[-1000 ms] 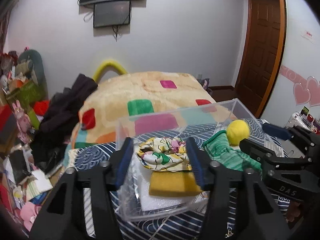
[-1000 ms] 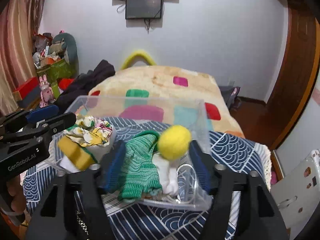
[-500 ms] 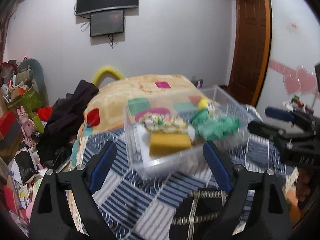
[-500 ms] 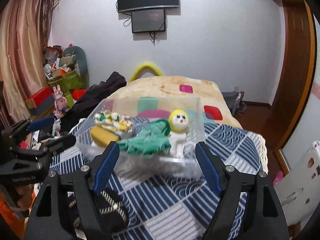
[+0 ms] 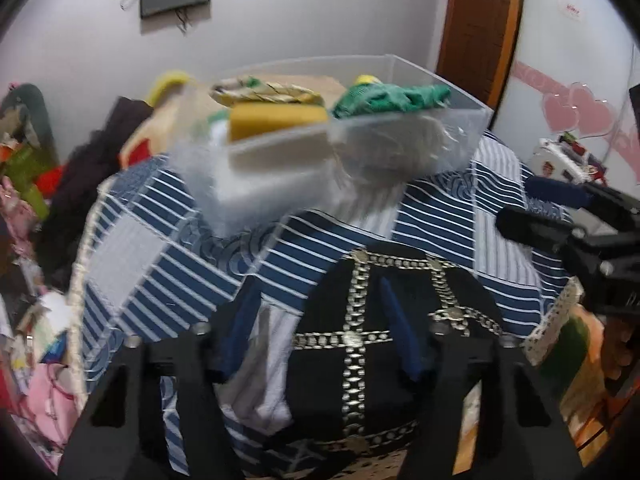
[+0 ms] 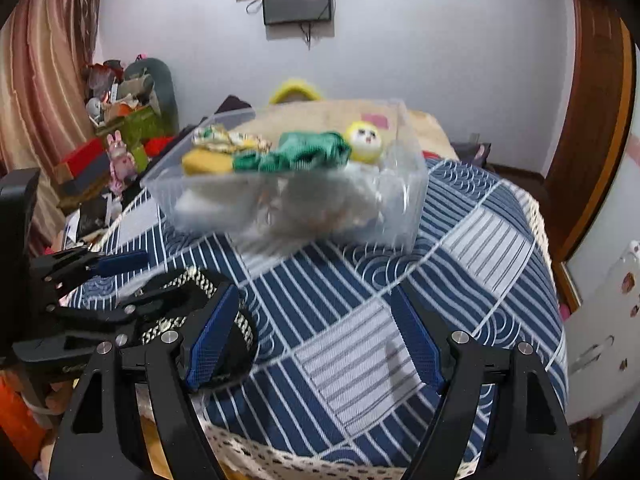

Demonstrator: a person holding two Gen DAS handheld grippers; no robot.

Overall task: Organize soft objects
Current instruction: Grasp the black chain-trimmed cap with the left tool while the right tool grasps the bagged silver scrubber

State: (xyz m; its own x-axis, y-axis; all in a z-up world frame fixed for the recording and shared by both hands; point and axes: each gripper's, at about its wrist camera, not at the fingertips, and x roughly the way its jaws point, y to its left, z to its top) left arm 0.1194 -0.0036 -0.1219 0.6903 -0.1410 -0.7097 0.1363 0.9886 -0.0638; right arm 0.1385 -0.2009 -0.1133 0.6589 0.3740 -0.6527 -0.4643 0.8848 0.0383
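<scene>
A clear plastic bin (image 5: 452, 136) (image 6: 404, 200) stands on the blue patterned tablecloth. It holds a yellow sponge (image 5: 276, 118), a floral cloth (image 5: 260, 92), a green knit cloth (image 6: 296, 152) and a yellow-headed toy (image 6: 364, 140). A black pouch with metal chain trim (image 5: 360, 344) (image 6: 188, 304) lies on the cloth near the front edge. My left gripper (image 5: 320, 332) is open and straddles the pouch's left part. My right gripper (image 6: 316, 340) is open and empty over bare cloth, to the right of the pouch.
The table (image 6: 480, 264) is round with a lace-trimmed edge. A bed with a patchwork blanket (image 6: 424, 120) lies behind. Clutter and toys (image 6: 116, 148) pile up at the left. A wooden door (image 5: 476, 20) is at the back right.
Both grippers have pulled back from the bin and dropped toward the table's front. The left gripper now sits over the black pouch with its jaws narrower than half a second ago.
</scene>
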